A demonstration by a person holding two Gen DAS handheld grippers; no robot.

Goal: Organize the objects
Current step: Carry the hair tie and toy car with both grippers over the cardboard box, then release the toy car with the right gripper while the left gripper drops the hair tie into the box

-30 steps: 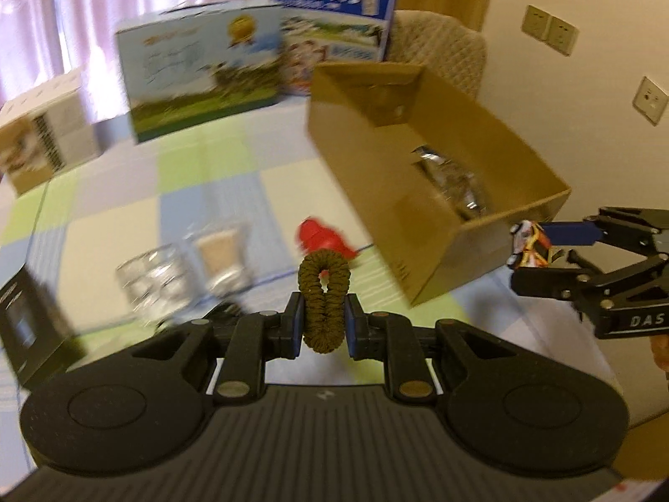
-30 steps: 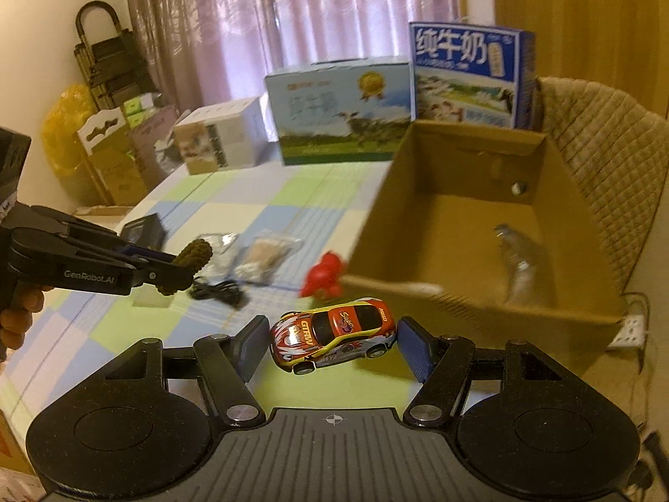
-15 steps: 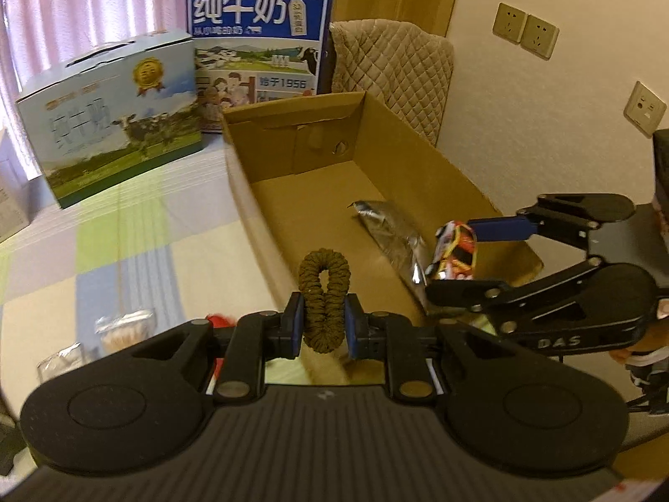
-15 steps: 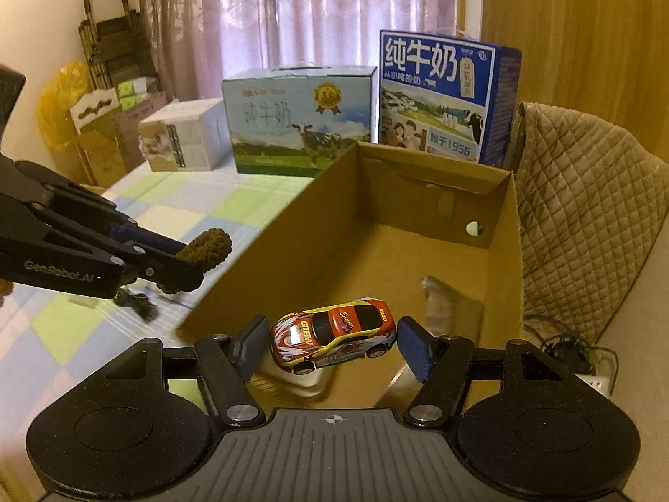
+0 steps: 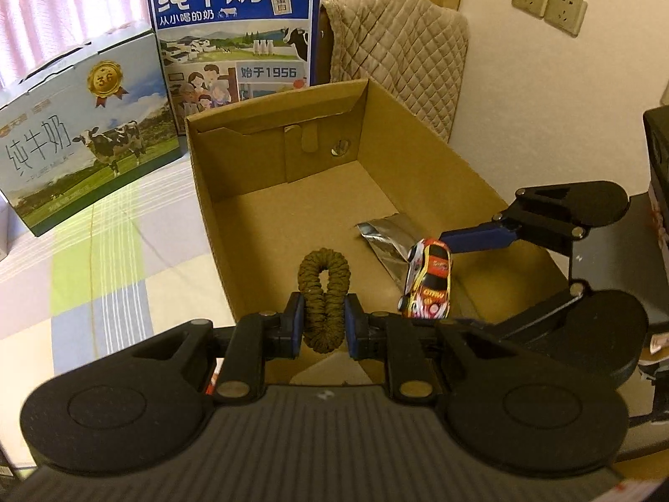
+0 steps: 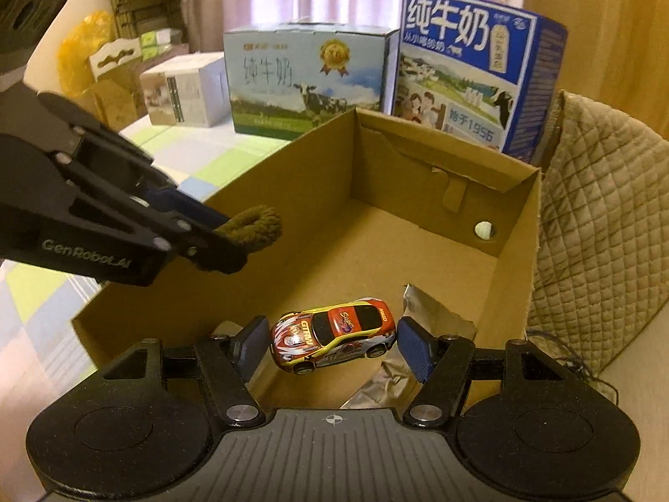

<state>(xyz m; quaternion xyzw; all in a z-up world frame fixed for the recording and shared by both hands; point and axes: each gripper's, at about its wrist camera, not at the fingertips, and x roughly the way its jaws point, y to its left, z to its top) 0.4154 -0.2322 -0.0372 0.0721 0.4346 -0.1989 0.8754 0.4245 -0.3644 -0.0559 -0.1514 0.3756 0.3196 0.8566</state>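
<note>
The toy car (image 6: 332, 336) hangs over the open cardboard box (image 6: 516, 259), between the right gripper's (image 6: 332, 345) 2 blue pads. The left pad (image 6: 251, 345) sits at the car's nose; a narrow gap shows between its tail and the right pad (image 6: 414, 349), so I cannot tell whether the grip is firm. In the left wrist view the car (image 5: 428, 280) points nose-up.

The left gripper (image 5: 322, 326) is clamped on a brown hair tie (image 5: 324, 299), squeezed into a narrow upright loop just above the box's near left wall.

A silver foil packet (image 5: 386, 238) lies on the box floor below the car. Behind the box stand 2 milk cartons (image 5: 234, 29) on a checked tablecloth (image 5: 104, 267).
</note>
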